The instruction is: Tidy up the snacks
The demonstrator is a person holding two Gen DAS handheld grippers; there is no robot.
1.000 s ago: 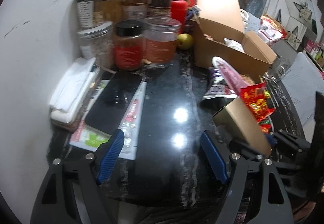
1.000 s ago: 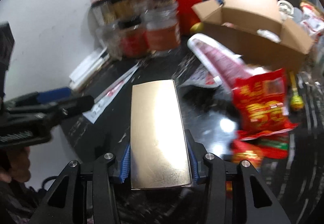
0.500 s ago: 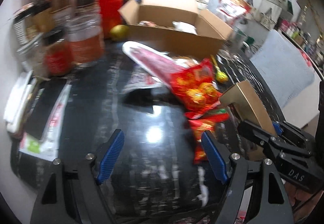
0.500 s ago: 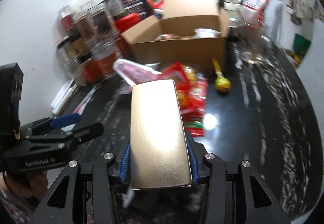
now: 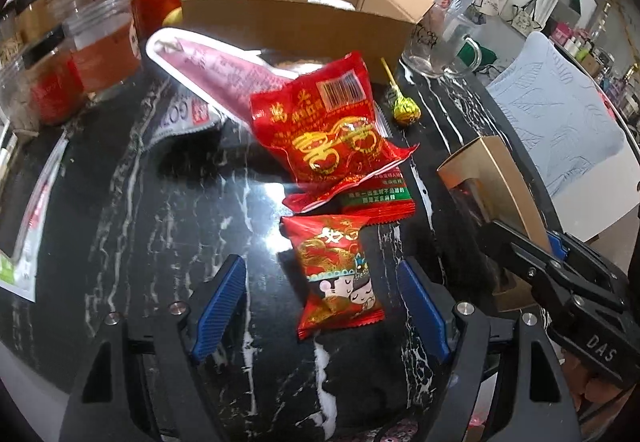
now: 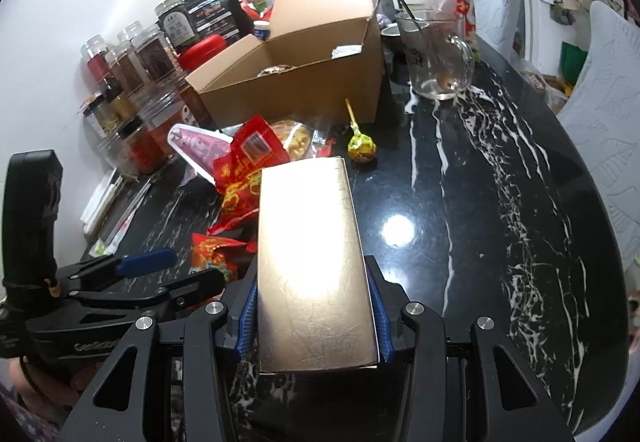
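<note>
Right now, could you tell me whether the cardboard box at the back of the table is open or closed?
Open. The cardboard box has its flaps raised, the large back one upright, and the right wrist view shows a few items lying inside.

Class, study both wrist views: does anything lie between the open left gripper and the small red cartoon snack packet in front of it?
Nothing visible does. The small red cartoon packet lies flat on the black marble table, directly ahead of the left gripper, whose jaws stand open to either side of it. The larger red packet lies beyond it, not between.
</note>
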